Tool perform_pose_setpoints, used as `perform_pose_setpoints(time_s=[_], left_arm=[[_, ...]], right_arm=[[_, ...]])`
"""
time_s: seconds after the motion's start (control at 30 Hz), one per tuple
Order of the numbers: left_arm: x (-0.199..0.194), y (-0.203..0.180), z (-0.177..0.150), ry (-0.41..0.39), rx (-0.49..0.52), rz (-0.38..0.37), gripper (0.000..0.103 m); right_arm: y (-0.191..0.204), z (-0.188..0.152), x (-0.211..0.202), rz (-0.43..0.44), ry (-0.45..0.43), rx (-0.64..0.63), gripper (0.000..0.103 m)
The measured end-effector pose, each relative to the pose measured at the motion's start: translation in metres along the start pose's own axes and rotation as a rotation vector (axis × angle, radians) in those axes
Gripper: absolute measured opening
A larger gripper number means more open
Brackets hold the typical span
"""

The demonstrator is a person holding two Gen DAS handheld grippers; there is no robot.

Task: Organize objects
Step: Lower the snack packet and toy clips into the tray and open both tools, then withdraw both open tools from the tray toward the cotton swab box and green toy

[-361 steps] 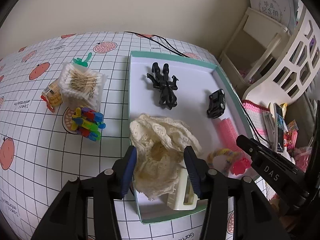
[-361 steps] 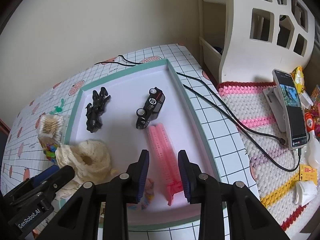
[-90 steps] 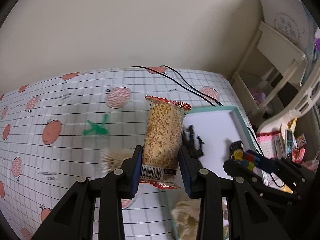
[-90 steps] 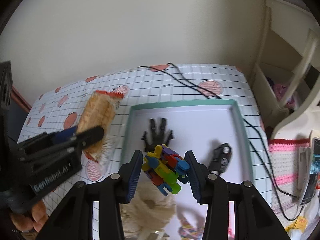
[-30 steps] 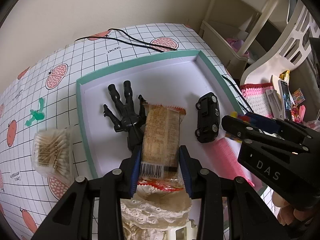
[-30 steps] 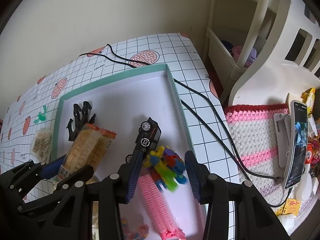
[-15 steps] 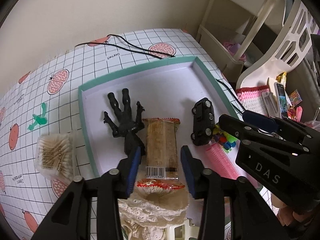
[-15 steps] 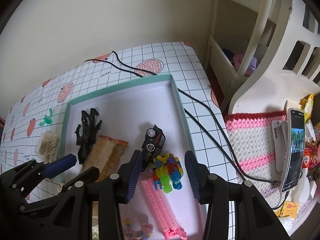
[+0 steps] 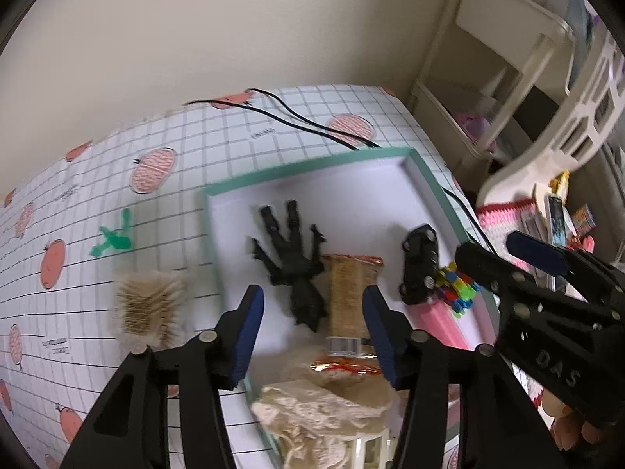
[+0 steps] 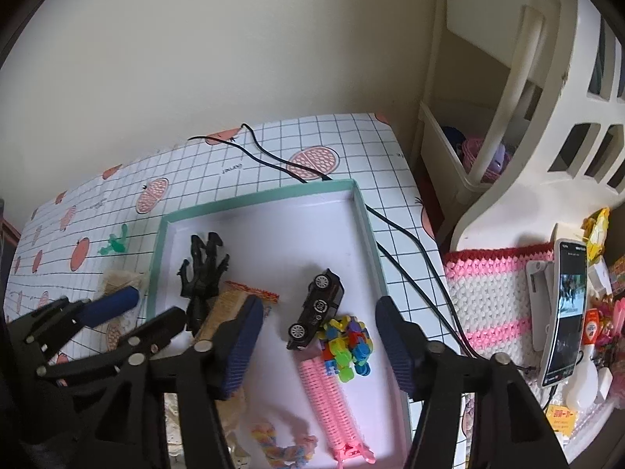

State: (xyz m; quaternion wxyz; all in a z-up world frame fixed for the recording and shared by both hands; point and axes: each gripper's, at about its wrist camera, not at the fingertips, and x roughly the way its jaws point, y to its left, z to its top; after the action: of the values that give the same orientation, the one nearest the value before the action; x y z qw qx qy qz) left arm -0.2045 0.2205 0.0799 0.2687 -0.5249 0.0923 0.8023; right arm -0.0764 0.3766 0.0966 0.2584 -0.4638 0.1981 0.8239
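Both grippers hang spread and empty over the teal-rimmed white tray (image 10: 363, 211).
Left gripper (image 9: 312, 314) above the orange snack packet (image 9: 349, 293), right gripper (image 10: 318, 332) above the multicoloured plastic clips (image 10: 347, 346); the clear box of cotton swabs (image 9: 150, 308) and green toy (image 9: 113, 236) remain outside, and a careless reach could catch the black cable (image 10: 406, 242).

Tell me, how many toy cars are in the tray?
1. The black toy car lies in the tray, right of the snack packet. Others might hide behind the grippers.

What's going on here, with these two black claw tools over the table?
A person is tidying small things into a green-rimmed tray, a gripper in each hand. Both the left gripper and right gripper are open and empty. A snack packet, a black toy car and colourful blocks lie in the tray. A cotton swab box and a small green toy sit outside it.
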Motion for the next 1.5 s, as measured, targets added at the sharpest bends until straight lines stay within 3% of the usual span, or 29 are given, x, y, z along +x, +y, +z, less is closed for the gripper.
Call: perform_pose_setpoints(time_s=[0.27,0.5,0.63,1.03,1.5], left_arm=[[-0.01,0.021,0.005,-0.027,-0.055,0.055,0.067],[-0.008,0.036,0.003,-0.017,-0.092,0.09,0.068],[-0.008,0.044,0.003,-0.019,-0.11,0.107,0.087],[-0.009,0.057,0.001,-0.025,-0.148,0.126,0.092],[-0.022,0.071,-0.004,-0.054,-0.192,0.144,0.099]], right_arm=[[0.008,-0.001,-0.001,0.011,-0.001,-0.02,0.074],[0.015,-0.003,0.003,0.019,0.008,-0.034,0.083],[0.018,-0.003,0.004,0.021,0.009,-0.043,0.086],[0.025,-0.005,0.006,0.021,0.01,-0.065,0.101],[0.034,-0.006,0.003,0.019,0.014,-0.087,0.103]])
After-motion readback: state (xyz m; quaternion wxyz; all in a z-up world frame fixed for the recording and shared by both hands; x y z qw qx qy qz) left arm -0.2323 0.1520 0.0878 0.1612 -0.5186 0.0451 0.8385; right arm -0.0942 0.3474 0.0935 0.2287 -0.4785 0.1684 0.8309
